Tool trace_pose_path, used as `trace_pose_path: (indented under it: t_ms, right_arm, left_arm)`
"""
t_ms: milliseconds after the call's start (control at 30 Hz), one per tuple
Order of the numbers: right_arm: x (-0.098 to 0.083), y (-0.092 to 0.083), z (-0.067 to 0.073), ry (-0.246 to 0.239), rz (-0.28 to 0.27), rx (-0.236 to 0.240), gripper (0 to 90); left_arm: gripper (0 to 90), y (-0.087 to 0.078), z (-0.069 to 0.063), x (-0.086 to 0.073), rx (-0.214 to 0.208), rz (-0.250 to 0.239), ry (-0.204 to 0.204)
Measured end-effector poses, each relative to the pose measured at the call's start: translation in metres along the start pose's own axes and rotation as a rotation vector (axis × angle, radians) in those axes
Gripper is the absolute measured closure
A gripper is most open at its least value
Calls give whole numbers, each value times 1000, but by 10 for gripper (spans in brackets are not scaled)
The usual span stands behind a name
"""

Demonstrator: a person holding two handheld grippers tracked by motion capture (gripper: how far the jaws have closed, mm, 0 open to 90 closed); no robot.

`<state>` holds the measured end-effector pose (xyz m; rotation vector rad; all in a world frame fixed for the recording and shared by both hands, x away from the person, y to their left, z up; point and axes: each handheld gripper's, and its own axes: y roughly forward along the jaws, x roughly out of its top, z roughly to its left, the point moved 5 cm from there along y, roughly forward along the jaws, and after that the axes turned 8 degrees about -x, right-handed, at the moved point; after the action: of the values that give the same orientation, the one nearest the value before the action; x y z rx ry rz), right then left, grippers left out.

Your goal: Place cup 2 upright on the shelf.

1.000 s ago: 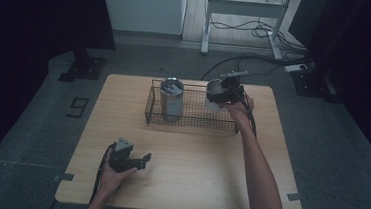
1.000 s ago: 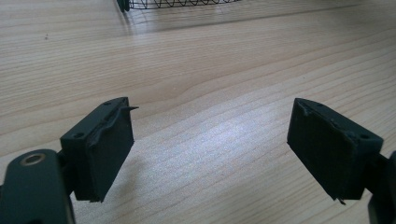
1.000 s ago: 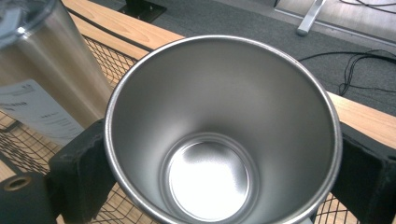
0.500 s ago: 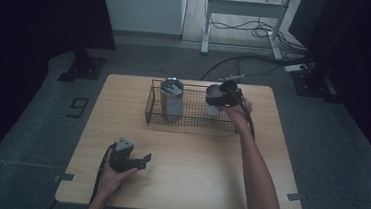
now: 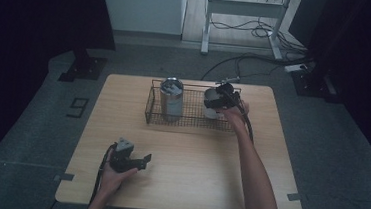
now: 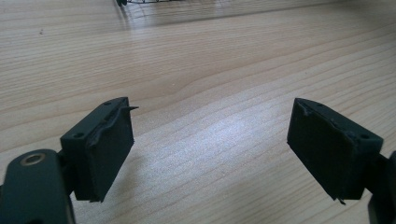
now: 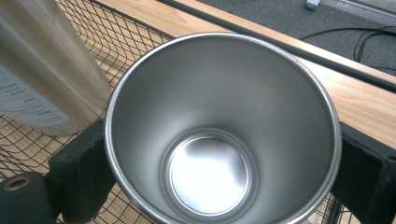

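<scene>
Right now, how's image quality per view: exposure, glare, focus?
High view: dim, grainy, surroundings near black, wire basket still readable. Left gripper view: bright, soft glare patch on the table between the open jaws. Right gripper view: steel cup sharp, bright reflection on its bottom.

A dim room. The wooden table [image 5: 182, 184] stands on grey carpet [image 5: 30, 142]; beyond it, a white wall panel [image 5: 141, 5], a metal frame [image 5: 241, 11] and loose cables [image 5: 237, 63].
</scene>
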<state>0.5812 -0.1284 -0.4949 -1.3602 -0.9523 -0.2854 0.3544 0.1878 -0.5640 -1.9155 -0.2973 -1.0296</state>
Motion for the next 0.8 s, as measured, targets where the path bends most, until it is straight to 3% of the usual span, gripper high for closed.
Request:
trace_pose_path:
  t_ms: [633,800]
  right_arm:
    - [-8,12,-3,3,48,-14,67]
    - [-10,11,0,-22,72,-26,64]
  left_arm:
    - [147,3,-1,-1,-5,13,9]
    - [148,4,-2,-2,-6,18,10]
